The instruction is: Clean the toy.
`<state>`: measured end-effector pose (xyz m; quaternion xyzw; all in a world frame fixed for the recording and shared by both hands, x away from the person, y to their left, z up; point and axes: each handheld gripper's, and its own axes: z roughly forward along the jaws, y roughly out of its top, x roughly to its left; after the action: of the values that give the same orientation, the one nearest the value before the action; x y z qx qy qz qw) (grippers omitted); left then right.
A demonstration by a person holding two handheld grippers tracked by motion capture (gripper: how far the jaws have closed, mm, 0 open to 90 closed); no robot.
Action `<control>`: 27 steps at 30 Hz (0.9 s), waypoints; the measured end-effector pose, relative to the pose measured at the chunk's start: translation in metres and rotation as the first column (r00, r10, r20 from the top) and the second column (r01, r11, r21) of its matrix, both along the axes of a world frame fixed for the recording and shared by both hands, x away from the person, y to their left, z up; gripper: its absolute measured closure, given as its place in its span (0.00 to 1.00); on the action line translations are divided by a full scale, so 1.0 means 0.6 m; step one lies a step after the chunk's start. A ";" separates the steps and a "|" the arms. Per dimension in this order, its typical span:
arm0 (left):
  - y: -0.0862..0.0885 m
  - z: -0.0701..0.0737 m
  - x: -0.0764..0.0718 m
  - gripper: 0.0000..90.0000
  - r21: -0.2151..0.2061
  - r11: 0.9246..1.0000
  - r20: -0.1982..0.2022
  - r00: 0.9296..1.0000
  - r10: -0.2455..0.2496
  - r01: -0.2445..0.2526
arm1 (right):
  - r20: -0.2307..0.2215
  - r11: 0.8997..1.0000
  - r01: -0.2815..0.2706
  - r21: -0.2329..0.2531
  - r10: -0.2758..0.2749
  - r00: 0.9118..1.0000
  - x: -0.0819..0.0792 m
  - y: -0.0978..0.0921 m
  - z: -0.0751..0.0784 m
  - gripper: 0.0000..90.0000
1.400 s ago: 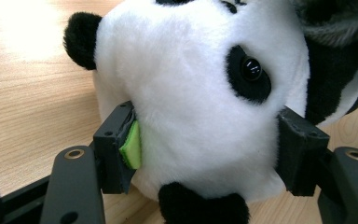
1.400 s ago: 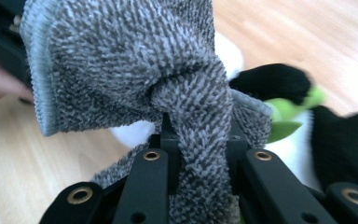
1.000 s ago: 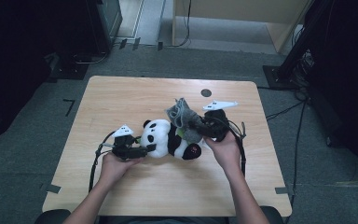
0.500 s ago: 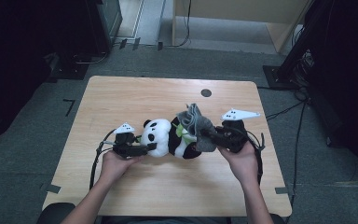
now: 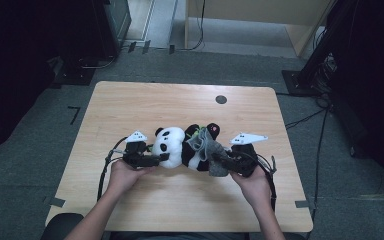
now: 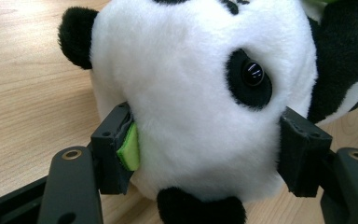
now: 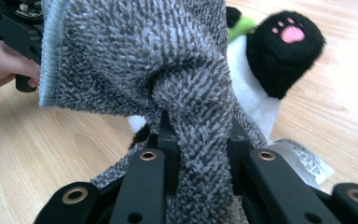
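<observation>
- Table [image 5: 130,107]: pale wood top with a small dark round hole [image 5: 221,99] near the far edge. Grey carpet floor [image 5: 30,150] around it, dark equipment beyond.
- Person: both forearms come in from the near edge, left hand [image 5: 122,175] and right hand [image 5: 252,182] each wrapped round a gripper handle.
- Toy panda [image 5: 180,147]: lies on its side across the middle of the table, nearer the person's edge, head toward the left. In the left gripper view the white head with black ear and glossy eye fills most of the frame. In the right gripper view a black paw [image 7: 284,46] with a pink pad sticks up, and a white sewn-in label [image 7: 303,161] lies on the wood.
- Grey cloth [image 5: 212,155]: knitted, speckled grey with a pale blue hem [image 7: 49,51], draped over the panda's body end and bunched toward the right.
- Left gripper [image 6: 205,154]: jaws spread about as wide as the panda's head, one block on each side pressing into the plush; a green pad [image 6: 129,147] shows on the left jaw.
- Right gripper [image 7: 200,154]: jaws drawn narrow, pinching a fold of the grey cloth between them.
- Cable [image 5: 105,170]: black, loops from the left gripper back toward the near edge.
</observation>
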<state>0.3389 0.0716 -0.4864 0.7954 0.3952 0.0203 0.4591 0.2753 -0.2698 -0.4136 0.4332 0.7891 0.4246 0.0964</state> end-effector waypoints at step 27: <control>0.003 -0.004 0.002 0.34 -0.028 0.999 -0.009 1.000 0.017 -0.018 | 0.026 0.992 0.120 0.045 -0.121 0.992 -0.006 -0.075 0.029 0.84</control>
<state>0.3398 0.0734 -0.4890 0.7855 0.4044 0.0151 0.4682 0.2719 -0.3147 -0.3965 0.4759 0.7508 0.4410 0.1238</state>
